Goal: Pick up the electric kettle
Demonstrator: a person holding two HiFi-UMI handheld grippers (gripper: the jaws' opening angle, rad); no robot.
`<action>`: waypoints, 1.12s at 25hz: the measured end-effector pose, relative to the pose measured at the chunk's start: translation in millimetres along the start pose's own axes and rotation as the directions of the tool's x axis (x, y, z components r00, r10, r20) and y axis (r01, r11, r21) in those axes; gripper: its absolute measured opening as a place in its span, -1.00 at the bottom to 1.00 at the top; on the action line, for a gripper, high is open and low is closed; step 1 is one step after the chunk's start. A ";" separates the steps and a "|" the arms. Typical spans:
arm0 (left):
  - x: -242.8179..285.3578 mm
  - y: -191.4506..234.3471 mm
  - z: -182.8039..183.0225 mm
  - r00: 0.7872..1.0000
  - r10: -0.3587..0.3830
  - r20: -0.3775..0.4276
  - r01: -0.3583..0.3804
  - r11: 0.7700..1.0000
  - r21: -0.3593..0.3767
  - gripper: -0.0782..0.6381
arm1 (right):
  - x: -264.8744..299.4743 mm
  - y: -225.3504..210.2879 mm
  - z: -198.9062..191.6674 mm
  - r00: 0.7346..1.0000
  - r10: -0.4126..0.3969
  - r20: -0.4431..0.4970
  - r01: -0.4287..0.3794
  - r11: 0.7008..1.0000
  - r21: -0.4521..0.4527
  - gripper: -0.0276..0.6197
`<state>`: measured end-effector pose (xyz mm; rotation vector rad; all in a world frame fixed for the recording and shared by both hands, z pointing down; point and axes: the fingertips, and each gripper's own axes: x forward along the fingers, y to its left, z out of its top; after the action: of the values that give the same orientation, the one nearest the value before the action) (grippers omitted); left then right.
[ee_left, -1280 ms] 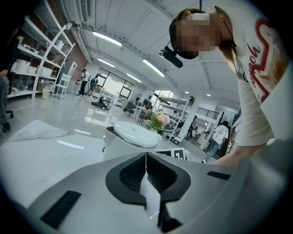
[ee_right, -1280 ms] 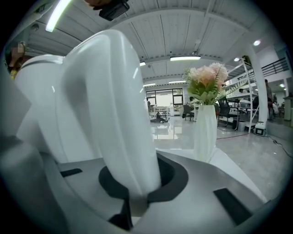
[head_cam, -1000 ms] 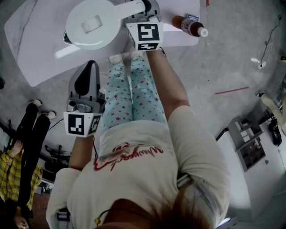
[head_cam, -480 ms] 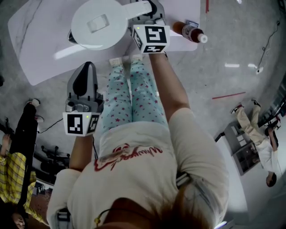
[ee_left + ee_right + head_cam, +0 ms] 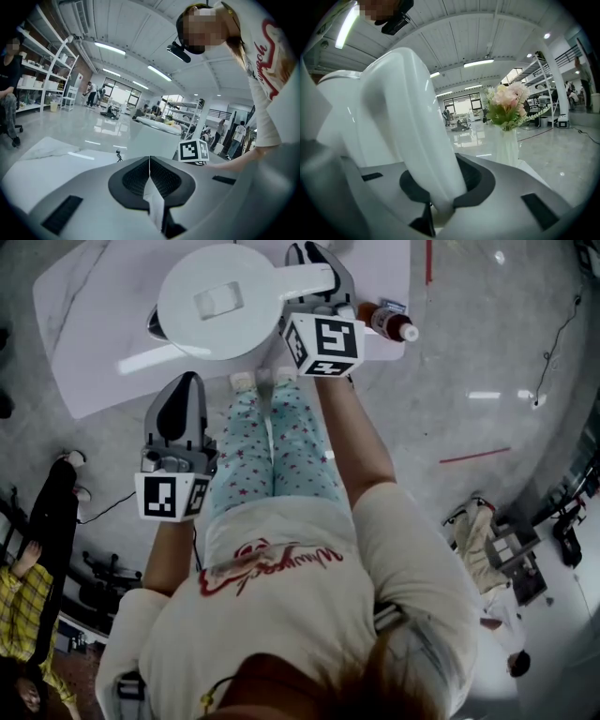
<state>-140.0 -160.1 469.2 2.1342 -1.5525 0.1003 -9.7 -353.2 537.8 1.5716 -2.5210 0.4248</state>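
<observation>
White table (image 5: pixel 84 343) at the head view's upper left is where the electric kettle (image 5: pixel 220 301) is clamped by its handle in the right gripper (image 5: pixel 440 187), the left gripper (image 5: pixel 150 171) being closed and empty; grasping is judged done, lifting clear left.

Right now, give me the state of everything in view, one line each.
kettle, lid closed, held by its handle
right gripper, jaws shut on the kettle's handle
left gripper, jaws together, empty
bottle, capped, upright on the table
flowers, upright in their vase
</observation>
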 end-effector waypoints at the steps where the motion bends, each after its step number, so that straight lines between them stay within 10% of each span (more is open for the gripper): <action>1: -1.8 -2.9 3.8 1.000 0.001 0.007 -0.001 1.000 0.006 -0.74 | -4.4 -1.3 7.4 1.000 -0.005 0.005 0.005 1.000 0.011 -0.71; 12: -17.0 -20.6 60.9 0.994 0.048 0.096 -0.054 0.997 0.053 -0.74 | -52.7 1.3 103.0 0.998 -0.018 0.059 0.020 1.000 -0.024 -0.71; 19: -34.4 -35.7 97.1 0.982 0.089 0.169 -0.080 0.995 -0.057 -0.74 | -91.2 -3.6 138.9 0.998 -0.052 0.043 0.050 0.997 0.053 -0.71; 28: -56.3 -58.8 132.8 0.976 0.049 0.212 -0.056 0.998 0.024 -0.74 | -122.7 2.4 187.4 0.994 -0.083 0.073 0.079 0.995 0.062 -0.71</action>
<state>-136.0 -154.5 313.6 2.1864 -1.7373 -0.0887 48.3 -305.3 326.8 1.7369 -2.5106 0.4417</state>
